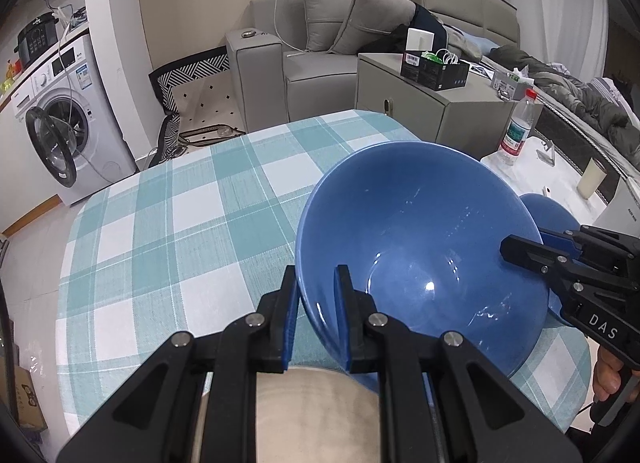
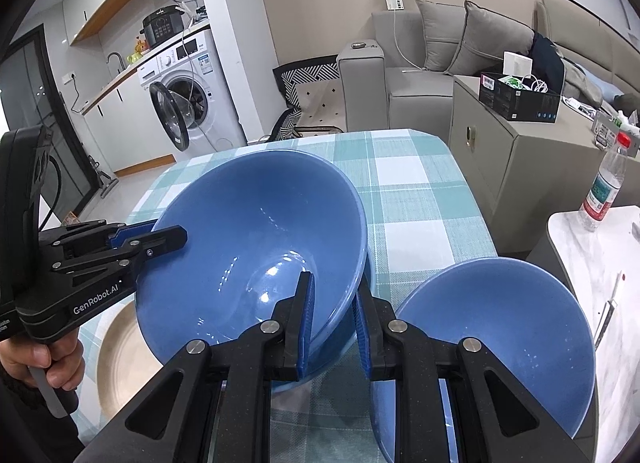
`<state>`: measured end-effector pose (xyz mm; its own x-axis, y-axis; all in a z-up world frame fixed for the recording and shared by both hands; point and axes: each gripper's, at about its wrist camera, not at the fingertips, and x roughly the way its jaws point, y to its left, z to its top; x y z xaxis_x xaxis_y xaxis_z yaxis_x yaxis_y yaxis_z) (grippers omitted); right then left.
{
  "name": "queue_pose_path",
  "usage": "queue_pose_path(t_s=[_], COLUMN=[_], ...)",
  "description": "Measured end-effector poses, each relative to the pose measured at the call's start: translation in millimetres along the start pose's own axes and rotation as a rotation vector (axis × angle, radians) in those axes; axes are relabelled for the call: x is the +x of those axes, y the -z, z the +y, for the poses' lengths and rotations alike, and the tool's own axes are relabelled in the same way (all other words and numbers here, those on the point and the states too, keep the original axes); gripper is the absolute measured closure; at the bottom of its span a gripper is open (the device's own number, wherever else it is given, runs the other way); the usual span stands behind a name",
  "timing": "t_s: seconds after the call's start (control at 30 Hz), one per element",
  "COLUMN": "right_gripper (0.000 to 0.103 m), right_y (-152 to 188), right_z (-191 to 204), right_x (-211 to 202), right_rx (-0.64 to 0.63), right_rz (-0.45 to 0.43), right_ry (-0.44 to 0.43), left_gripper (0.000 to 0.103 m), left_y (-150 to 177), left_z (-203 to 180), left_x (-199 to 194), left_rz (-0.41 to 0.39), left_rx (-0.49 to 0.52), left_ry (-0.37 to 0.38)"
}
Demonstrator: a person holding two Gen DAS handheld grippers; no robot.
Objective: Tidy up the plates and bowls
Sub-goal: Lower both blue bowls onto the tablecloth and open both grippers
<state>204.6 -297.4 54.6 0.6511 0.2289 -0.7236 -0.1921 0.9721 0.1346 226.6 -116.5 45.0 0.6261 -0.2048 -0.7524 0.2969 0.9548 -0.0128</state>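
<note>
Gripping opposite sides of one large blue bowl, the two hand-held grippers carry it together above a table covered with a teal-and-white checked cloth. The left gripper is clamped narrow on the bowl's near-left rim, one blue-padded finger inside the bowl and the other outside against its wall. The right gripper pinches the rim on the other side in the same way, its jaws nearly closed with the bowl's wall between the pads; in the left wrist view it reaches in from the right edge. The bowl is tilted, its glossy inside turned toward both cameras, and it appears clear of the cloth, though the underside is hidden. Beneath its near edge lies a beige plate, partly covered by the bowl and the left gripper. A second, smaller blue bowl sits just to the right of the large one, near the table's right edge, also leaning. A hand wraps the handle of the left gripper in the right wrist view. Beyond the table stand a white washing machine with its door open, a grey sofa with cushions, and a beige cabinet bearing a black box. A plastic water bottle with a red cap stands on a white marble-patterned side table to the right.
</note>
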Motion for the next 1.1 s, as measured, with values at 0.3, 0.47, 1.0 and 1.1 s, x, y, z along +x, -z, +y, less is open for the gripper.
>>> queue_pose_path(t_s=[0.3, 0.47, 1.0, 1.1], right_gripper=[0.084, 0.084, 0.084, 0.084], right_y=[4.4, 6.0, 12.9, 14.1], right_z=[5.1, 7.5, 19.6, 22.6], right_x=[7.7, 10.2, 16.9, 17.6], right_rx=[-0.024, -0.037, -0.105, -0.119], right_rz=[0.009, 0.008, 0.006, 0.003], right_ry=[0.035, 0.055, 0.133, 0.153], left_gripper=[0.089, 0.089, 0.089, 0.088], left_y=[3.6, 5.2, 8.3, 9.3], left_z=[-0.6, -1.7, -3.8, -4.2], left_x=[7.6, 12.1, 19.8, 21.0], left_rz=[0.012, 0.022, 0.037, 0.043], left_rx=[0.010, 0.014, 0.027, 0.029], left_ry=[-0.018, -0.024, -0.045, -0.046])
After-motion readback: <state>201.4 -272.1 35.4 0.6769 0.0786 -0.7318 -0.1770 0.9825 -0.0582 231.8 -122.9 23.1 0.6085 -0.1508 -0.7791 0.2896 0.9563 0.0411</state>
